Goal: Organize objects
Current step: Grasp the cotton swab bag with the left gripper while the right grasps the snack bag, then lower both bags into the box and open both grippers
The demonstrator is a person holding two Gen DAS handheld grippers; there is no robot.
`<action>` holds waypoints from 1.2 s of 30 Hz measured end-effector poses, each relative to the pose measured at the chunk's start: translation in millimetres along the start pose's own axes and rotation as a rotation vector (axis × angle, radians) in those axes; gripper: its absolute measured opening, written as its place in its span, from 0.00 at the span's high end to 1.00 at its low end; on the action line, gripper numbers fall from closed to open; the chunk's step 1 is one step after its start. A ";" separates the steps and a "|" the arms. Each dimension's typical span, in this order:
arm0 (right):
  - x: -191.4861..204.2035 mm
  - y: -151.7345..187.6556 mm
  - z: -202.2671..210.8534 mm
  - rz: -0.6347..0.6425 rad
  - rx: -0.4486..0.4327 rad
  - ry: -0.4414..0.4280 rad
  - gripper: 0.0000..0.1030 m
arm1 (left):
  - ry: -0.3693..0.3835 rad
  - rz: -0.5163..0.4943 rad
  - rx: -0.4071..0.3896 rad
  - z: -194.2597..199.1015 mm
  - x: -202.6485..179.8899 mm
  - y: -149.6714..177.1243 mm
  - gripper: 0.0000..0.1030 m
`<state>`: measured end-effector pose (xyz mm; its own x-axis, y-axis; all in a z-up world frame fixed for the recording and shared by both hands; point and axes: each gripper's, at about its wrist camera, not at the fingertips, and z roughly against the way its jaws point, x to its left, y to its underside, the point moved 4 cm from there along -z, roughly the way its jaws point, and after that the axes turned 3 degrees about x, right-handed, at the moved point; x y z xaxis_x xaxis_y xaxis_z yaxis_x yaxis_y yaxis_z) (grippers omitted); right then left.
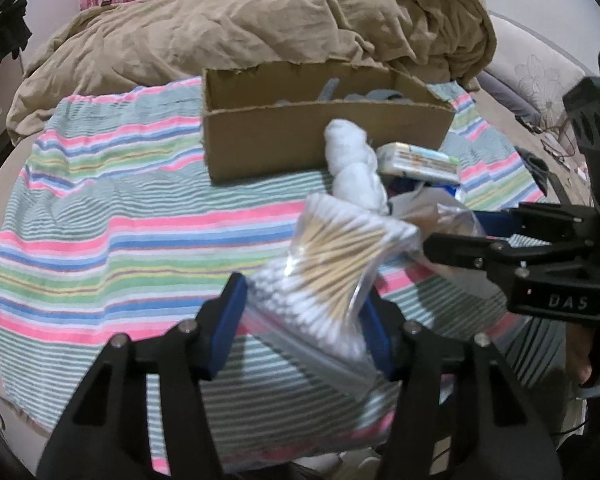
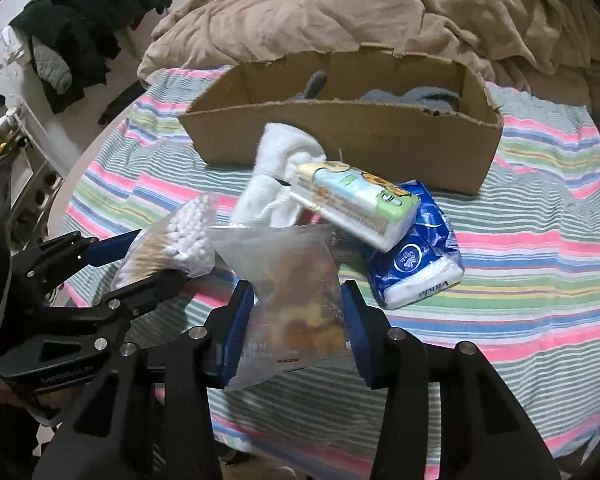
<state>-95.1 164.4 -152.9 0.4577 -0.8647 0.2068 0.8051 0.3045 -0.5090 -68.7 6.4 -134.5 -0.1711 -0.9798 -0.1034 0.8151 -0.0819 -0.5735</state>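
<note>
My left gripper [image 1: 304,320] is shut on a clear bag of cotton swabs [image 1: 332,264] and holds it above the striped cloth [image 1: 100,240]; the bag also shows in the right wrist view [image 2: 176,240]. My right gripper [image 2: 300,324] is shut on a clear bag with orange-brown contents [image 2: 296,300]. Behind it lie a white sock [image 2: 276,176], a pale tissue pack [image 2: 356,204] and a blue tissue pack [image 2: 416,268]. An open cardboard box [image 2: 340,136] with grey items inside stands behind them; it also shows in the left wrist view [image 1: 300,140].
A crumpled tan blanket [image 1: 260,20] lies behind the box. Dark clothes [image 2: 88,20] hang at the far left. The left gripper's body [image 2: 60,320] sits close to my right gripper's left side.
</note>
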 end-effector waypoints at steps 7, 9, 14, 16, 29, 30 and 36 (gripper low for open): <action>0.6 -3.9 22.4 -0.005 -0.044 -0.005 0.54 | -0.004 0.032 -0.036 21.3 4.4 -5.0 0.46; 2.2 -6.0 30.2 -0.005 -0.062 -0.008 0.54 | -0.006 0.044 -0.052 29.4 6.4 -8.3 0.46; 4.1 -13.0 48.4 -0.003 -0.104 -0.018 0.54 | -0.024 0.083 -0.108 48.9 12.6 -17.8 0.46; 2.2 -17.5 54.6 -0.005 -0.126 -0.021 0.54 | -0.017 0.107 -0.120 54.4 15.7 -22.4 0.46; -24.6 -52.2 81.8 -0.031 -0.221 0.027 0.54 | -0.061 0.111 -0.216 74.6 25.3 -61.6 0.46; -27.6 -54.9 82.7 -0.035 -0.227 0.031 0.54 | -0.064 0.103 -0.226 75.9 25.6 -64.7 0.46; -46.6 -72.4 84.0 -0.058 -0.252 0.057 0.54 | -0.075 0.114 -0.241 72.1 34.5 -85.7 0.46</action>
<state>-143.1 216.2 -55.5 0.3857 -0.9011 0.1983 0.7071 0.1506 -0.6909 -104.6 -33.6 -30.3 -0.0374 -0.9917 -0.1231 0.6699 0.0665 -0.7394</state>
